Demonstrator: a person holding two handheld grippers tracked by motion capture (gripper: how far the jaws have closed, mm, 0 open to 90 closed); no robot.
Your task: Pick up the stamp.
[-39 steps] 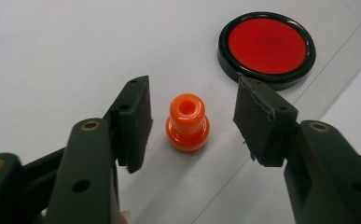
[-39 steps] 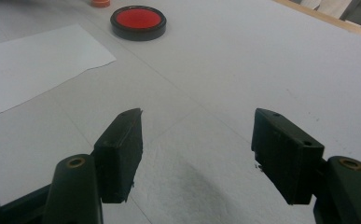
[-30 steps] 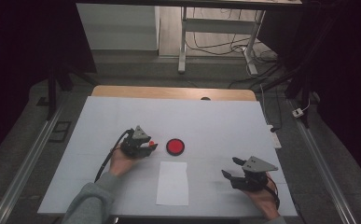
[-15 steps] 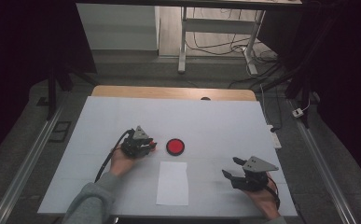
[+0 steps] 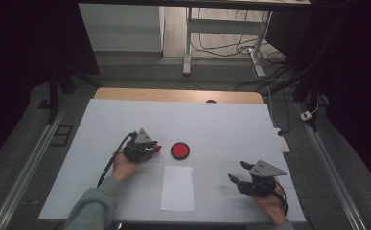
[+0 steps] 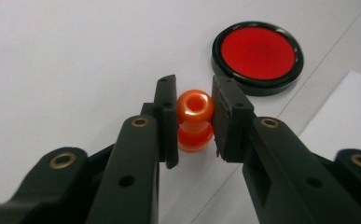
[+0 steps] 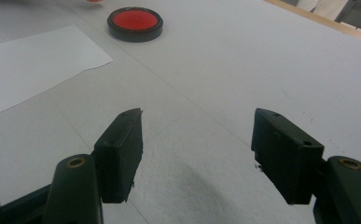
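Comparing with a second ago, the big change is on the left: the left tongs (image 6: 194, 116) were standing open around the little orange knob-shaped piece (image 6: 195, 120), and their jaws have just been closing, so now they're clamped on it, one black pad against each side. From the left gripper view you can see the piece sitting upright on the white counter (image 5: 231, 129), rounded top with a small hole facing up, squeezed right between the pads. In the high view the left tongs (image 5: 155, 146) are in the same spot as before, with just a bit of orange peeking out at the tip.

The red disc with the black rim (image 5: 179, 150) hasn't budged; it lies just beside the held piece, on the side toward the right hand. The white sheet of paper (image 5: 177, 188) is also where it was, lying flat near the person's edge of the counter, close to the disc.

The right tongs (image 7: 197, 149) look the same as earlier too: jaws spread wide, nothing between them, hovering low over bare counter, well apart from the disc.
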